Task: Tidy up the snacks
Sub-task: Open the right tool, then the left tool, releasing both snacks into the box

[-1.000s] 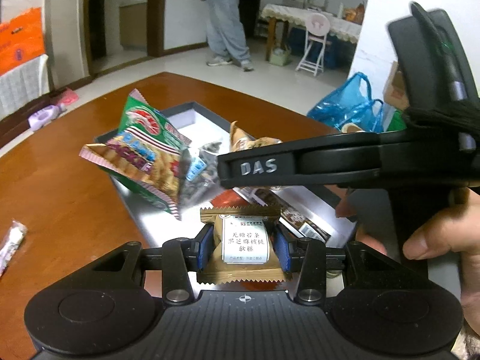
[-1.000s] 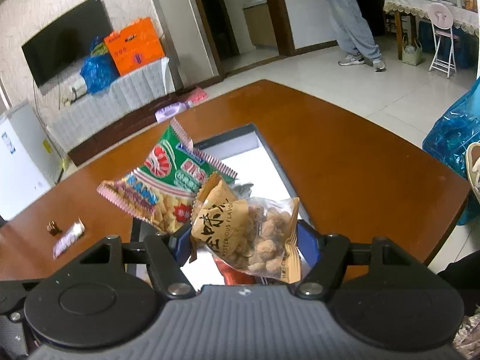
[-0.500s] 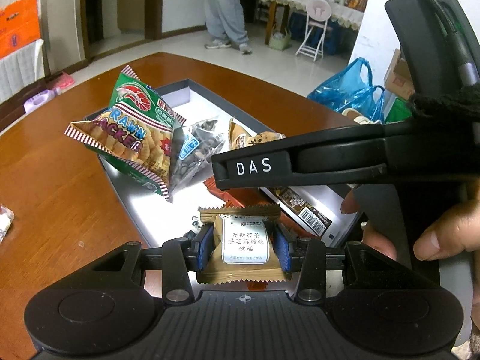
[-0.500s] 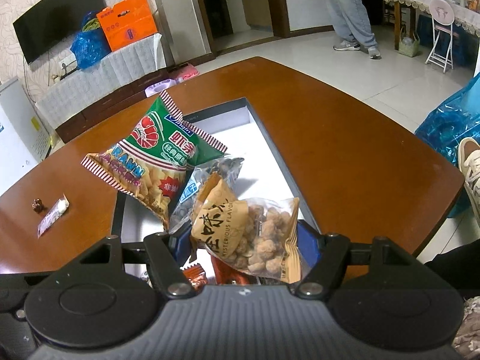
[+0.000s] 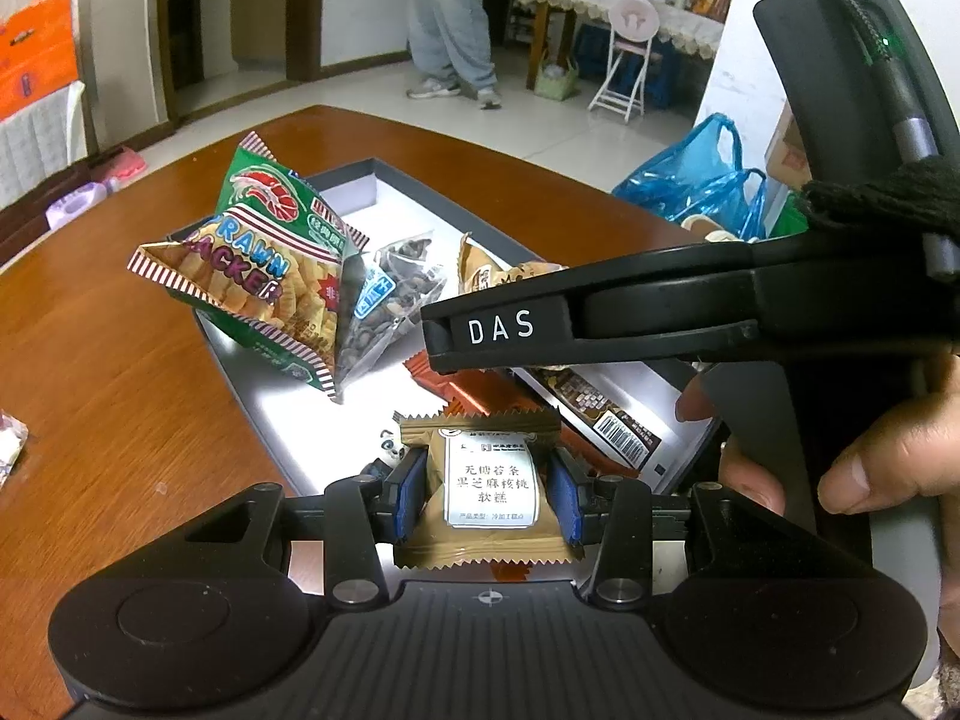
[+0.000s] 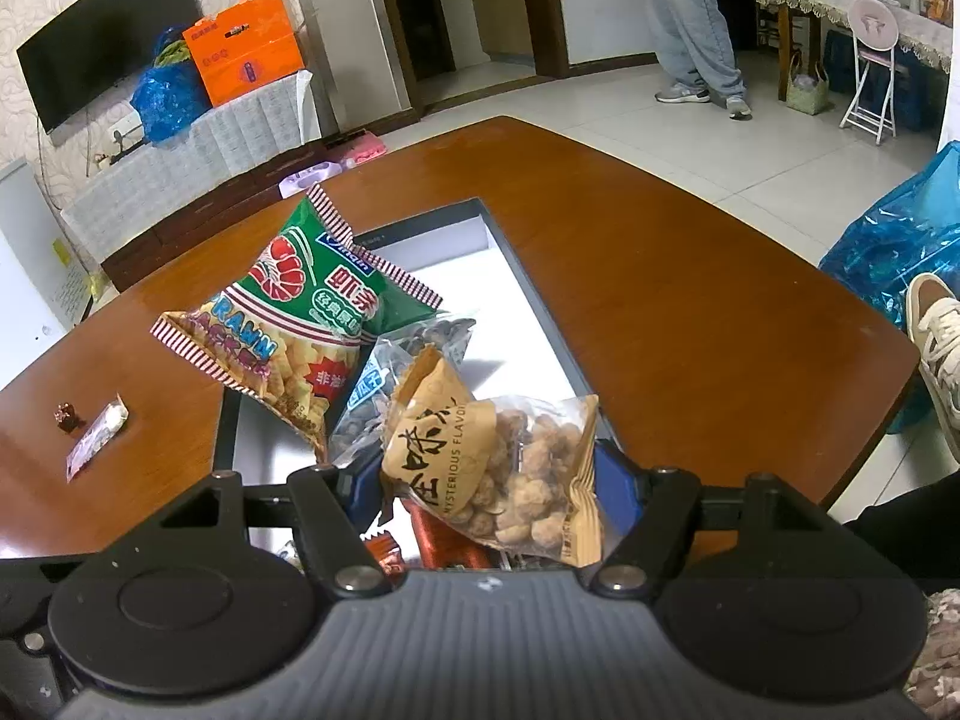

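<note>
The left gripper was clamped on a tan cake packet, and the right gripper stood wider around a clear nut bag. Over the last second neither grip had changed; both hands only drifted slightly nearer over the box, so both snacks were probably about to go in. The box on the table already held a puffy green cracker bag, a seed pouch and flat bars.
</note>
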